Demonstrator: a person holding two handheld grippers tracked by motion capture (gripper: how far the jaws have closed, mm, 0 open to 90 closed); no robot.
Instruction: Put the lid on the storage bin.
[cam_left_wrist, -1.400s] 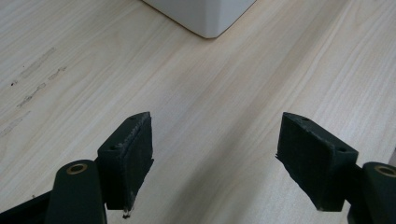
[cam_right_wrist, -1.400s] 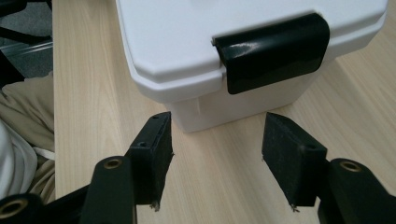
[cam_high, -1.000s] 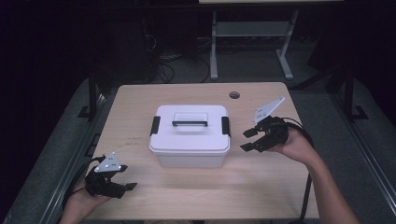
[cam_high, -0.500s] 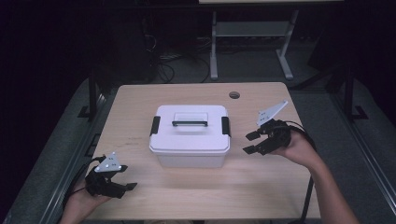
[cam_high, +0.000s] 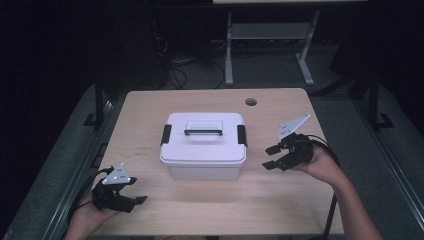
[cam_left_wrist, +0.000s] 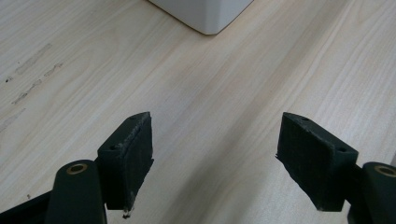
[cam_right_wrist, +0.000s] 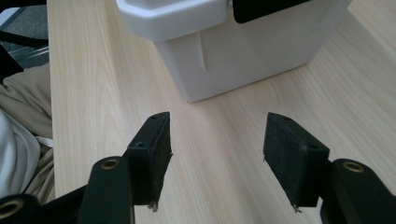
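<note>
- Since the earlier frame the right gripper (cam_high: 272, 157) has sunk a little toward the table (cam_high: 150, 107) and drawn slightly nearer the right end of the box (cam_high: 204, 145); the left gripper (cam_high: 134, 201) has kept its place.
- The white box with its lid on sits near the middle of the table, a black clip (cam_high: 165, 134) at each end of the lid and a handle (cam_high: 203, 131) across the top.
- The right gripper hovers near the table's right edge, just beside the box but apart from it. Its jaws stand open with only bare tabletop between them, pointing at the box's lower corner (cam_right_wrist: 191, 95).
- The left gripper is near the front left corner of the table, well apart from the box. Its jaws are spread wide and hold nothing; a corner of the box (cam_left_wrist: 208, 28) shows beyond them.
- A small round hole (cam_high: 251, 101) lies near the far edge.
</note>
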